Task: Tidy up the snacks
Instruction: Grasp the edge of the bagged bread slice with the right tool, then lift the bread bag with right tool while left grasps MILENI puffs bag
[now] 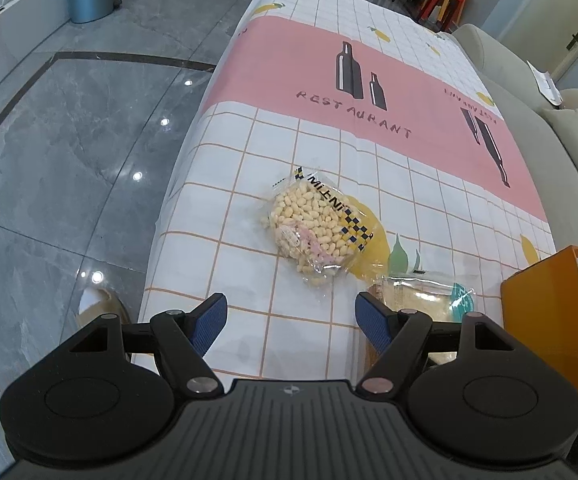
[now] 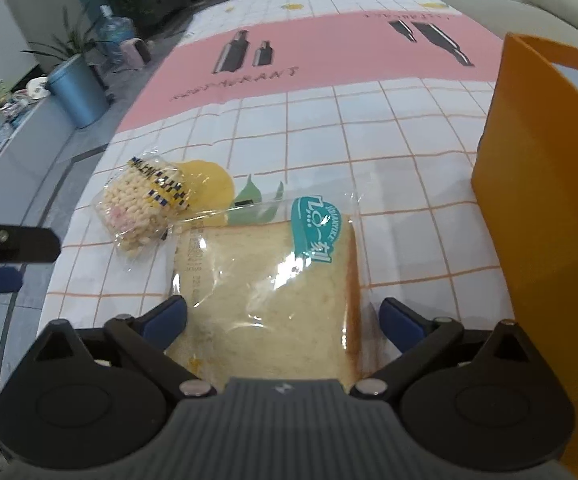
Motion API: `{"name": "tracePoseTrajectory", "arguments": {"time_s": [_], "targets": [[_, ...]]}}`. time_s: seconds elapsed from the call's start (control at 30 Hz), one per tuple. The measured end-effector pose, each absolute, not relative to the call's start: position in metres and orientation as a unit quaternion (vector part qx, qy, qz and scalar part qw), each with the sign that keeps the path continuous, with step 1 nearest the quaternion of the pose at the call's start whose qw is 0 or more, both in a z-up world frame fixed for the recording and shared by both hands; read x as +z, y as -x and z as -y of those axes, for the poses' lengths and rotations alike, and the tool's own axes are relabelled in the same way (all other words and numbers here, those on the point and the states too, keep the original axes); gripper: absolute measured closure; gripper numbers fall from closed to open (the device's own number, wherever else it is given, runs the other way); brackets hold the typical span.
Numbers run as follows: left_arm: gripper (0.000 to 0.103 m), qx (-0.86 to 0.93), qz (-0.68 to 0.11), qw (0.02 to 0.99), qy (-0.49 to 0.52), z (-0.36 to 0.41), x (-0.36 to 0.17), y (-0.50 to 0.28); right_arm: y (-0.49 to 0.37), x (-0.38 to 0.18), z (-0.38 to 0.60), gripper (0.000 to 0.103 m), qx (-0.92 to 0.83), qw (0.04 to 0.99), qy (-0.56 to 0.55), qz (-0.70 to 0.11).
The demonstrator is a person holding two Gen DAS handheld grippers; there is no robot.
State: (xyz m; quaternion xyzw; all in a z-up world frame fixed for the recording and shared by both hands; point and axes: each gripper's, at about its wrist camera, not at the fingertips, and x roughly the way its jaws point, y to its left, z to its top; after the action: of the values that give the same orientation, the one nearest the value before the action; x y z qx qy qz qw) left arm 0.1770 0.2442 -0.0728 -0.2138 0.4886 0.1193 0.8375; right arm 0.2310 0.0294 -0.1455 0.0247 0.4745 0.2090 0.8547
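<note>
Both snacks lie loose on the surface (image 2: 369, 120), so by my reckoning nothing is sorted yet. My right gripper (image 2: 283, 318) has its fingers spread wide on either side of the wrapped bread slice (image 2: 265, 300), not squeezing it. The orange box (image 2: 537, 200) stands just right of it; I cannot see inside. My left gripper (image 1: 291, 322) hangs with fingers apart and empty, near the bag of small pale candies (image 1: 315, 228), which lies left of the bread. Both packets remain to be stowed, I judge.
</note>
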Motion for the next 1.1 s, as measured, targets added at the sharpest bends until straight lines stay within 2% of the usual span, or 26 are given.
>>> {"name": "tracePoseTrajectory", "arguments": {"time_s": [0.03, 0.07, 0.13, 0.23, 0.33, 0.5, 0.7, 0.83, 0.9, 0.97, 1.07, 1.1], "targets": [[0.017, 0.118, -0.489, 0.838, 0.212, -0.243, -0.073, -0.177, -0.229, -0.143, -0.024, 0.035, 0.216, 0.857, -0.034, -0.467], [0.017, 0.118, -0.489, 0.838, 0.210, -0.243, -0.073, -0.177, -0.229, -0.142, -0.018, 0.040, 0.213, 0.858, -0.046, -0.465], [0.017, 0.119, -0.489, 0.838, 0.209, -0.243, -0.072, -0.176, -0.231, -0.140, -0.002, 0.062, 0.211, 0.852, -0.090, -0.471], [0.017, 0.122, -0.490, 0.837, 0.211, -0.244, -0.073, -0.176, -0.237, -0.142, 0.020, 0.078, 0.216, 0.838, -0.144, -0.480], [0.017, 0.124, -0.491, 0.836, 0.212, -0.245, -0.073, -0.177, -0.236, -0.138, 0.022, 0.084, 0.218, 0.840, -0.142, -0.476], [0.017, 0.126, -0.491, 0.836, 0.209, -0.247, -0.073, -0.177, -0.225, -0.125, 0.014, 0.090, 0.213, 0.860, -0.113, -0.451], [0.017, 0.138, -0.487, 0.837, 0.207, -0.252, -0.071, -0.177, -0.210, -0.087, 0.007, 0.092, 0.209, 0.888, -0.039, -0.408], [0.017, 0.142, -0.489, 0.834, 0.212, -0.254, -0.072, -0.177, -0.188, -0.063, -0.015, 0.093, 0.194, 0.909, 0.113, -0.352], [0.017, 0.142, -0.490, 0.834, 0.209, -0.253, -0.073, -0.179, -0.168, -0.064, -0.038, 0.093, 0.192, 0.900, 0.233, -0.315], [0.017, 0.141, -0.490, 0.835, 0.206, -0.251, -0.072, -0.179, -0.148, -0.069, -0.052, 0.093, 0.204, 0.886, 0.304, -0.285], [0.017, 0.138, -0.491, 0.836, 0.204, -0.249, -0.072, -0.178, -0.138, -0.065, -0.052, 0.092, 0.236, 0.885, 0.283, -0.285], [0.017, 0.138, -0.492, 0.836, 0.203, -0.249, -0.072, -0.178, -0.139, -0.062, -0.049, 0.084, 0.256, 0.886, 0.253, -0.294]]}}
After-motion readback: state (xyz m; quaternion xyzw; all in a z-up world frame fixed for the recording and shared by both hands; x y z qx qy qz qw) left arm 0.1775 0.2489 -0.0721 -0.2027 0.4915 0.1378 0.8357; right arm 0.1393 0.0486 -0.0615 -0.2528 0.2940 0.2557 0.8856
